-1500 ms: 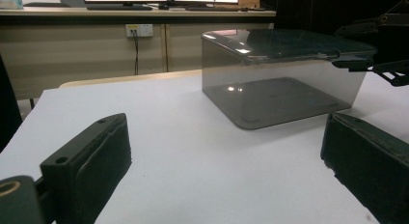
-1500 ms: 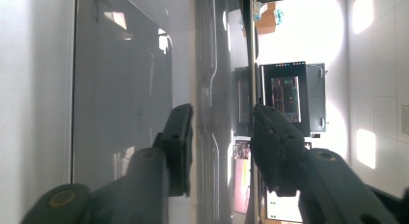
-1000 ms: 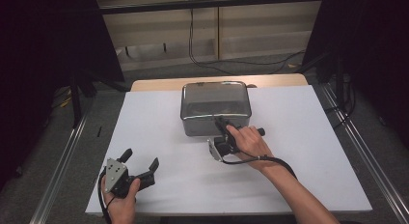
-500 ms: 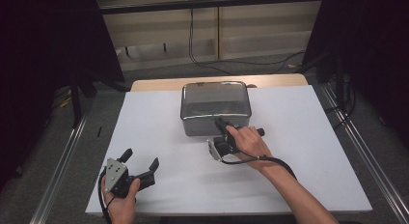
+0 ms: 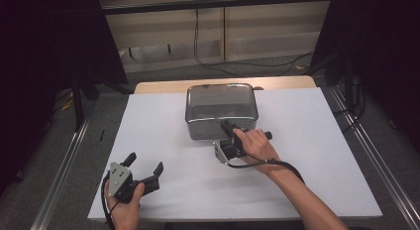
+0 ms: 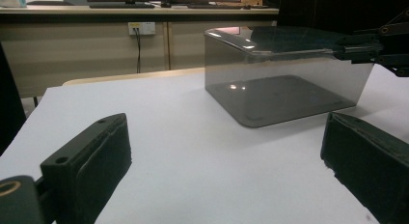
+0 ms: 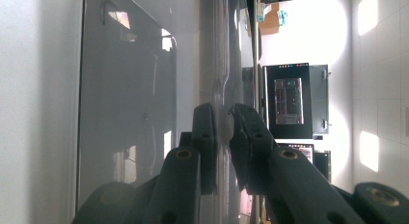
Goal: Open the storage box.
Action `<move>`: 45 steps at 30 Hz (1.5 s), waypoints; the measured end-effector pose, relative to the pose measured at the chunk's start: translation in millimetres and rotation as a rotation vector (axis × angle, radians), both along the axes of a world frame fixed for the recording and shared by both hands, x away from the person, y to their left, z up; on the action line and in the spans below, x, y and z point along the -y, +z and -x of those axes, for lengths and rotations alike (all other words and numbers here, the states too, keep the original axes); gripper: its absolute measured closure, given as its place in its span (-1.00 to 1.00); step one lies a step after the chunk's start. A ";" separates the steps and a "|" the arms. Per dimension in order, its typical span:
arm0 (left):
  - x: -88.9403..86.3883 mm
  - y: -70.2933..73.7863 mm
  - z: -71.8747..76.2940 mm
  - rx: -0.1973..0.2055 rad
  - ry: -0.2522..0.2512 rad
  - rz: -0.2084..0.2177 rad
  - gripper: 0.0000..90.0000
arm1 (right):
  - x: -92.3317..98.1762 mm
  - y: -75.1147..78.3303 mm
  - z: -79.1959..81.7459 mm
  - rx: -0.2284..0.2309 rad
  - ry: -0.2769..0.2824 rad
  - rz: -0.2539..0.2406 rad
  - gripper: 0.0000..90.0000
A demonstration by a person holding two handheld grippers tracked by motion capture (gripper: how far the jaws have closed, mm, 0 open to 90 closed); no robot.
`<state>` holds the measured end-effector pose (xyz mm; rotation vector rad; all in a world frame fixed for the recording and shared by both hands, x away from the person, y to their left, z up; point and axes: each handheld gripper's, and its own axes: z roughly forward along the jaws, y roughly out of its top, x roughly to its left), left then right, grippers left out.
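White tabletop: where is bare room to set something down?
Free: the table right of the clear box, and the left stretch between the box and the left gripper. Crowded: the box's near wall, clamped by the right gripper.

The clear smoky-grey plastic box with rounded corners (image 5: 221, 103) sat upright on the white table top, toward the far side and roughly centred. Open top, nothing visible inside, glossy walls with reflections. Its near wall was pinched at the rim, one jaw inside and one outside.
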<state>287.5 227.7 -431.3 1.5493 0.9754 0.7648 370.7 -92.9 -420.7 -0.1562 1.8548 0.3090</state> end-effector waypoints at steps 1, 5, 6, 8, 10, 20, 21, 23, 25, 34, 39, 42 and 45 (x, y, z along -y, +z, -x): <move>0.0 0.1 -0.2 -0.001 0.001 -0.002 -0.92 | 0.0 0.0 0.0 0.000 0.000 0.000 0.77; 0.3 0.8 -0.4 0.002 0.006 -0.002 -0.93 | -0.4 0.4 0.1 -0.002 -0.005 -0.004 0.77; 0.1 0.8 -0.4 0.006 0.011 -0.001 -0.93 | -0.4 0.5 0.1 -0.002 -0.005 -0.005 0.77; -0.7 0.5 -0.7 0.001 0.010 0.001 -0.93 | -0.2 1.0 0.3 -0.002 -0.007 -0.011 0.77; -1.3 0.4 -1.1 -0.002 0.010 0.001 -0.93 | 0.0 1.6 0.3 0.002 -0.007 -0.010 0.78; -0.9 1.4 -4.9 -0.017 -0.032 0.004 -0.89 | 0.4 6.2 2.8 0.019 0.002 -0.027 0.82; -1.0 1.4 -5.2 -0.018 -0.033 0.004 -0.89 | 0.4 6.2 2.8 0.019 0.002 -0.027 0.82; -1.2 1.5 -5.8 -0.021 -0.034 0.003 -0.89 | 0.8 8.0 2.8 0.021 0.002 -0.033 0.82; -1.2 1.9 -7.0 -0.017 -0.036 0.001 -0.89 | 1.0 8.6 2.9 0.022 0.001 -0.033 0.83; 1.5 4.5 -15.5 -0.045 -0.091 0.033 -0.88 | 2.8 12.5 2.2 0.038 0.003 -0.055 0.82; 1.4 8.7 -22.3 -0.048 -0.115 0.031 -0.87 | 3.3 13.1 2.1 0.039 0.004 -0.056 0.82; 4.4 11.9 -28.7 -0.052 -0.133 0.024 -0.88 | 3.5 14.1 1.6 0.042 0.007 -0.057 0.82; 7.9 14.2 -34.8 -0.042 -0.130 0.008 -0.88 | 3.3 16.1 1.4 0.045 0.007 -0.057 0.83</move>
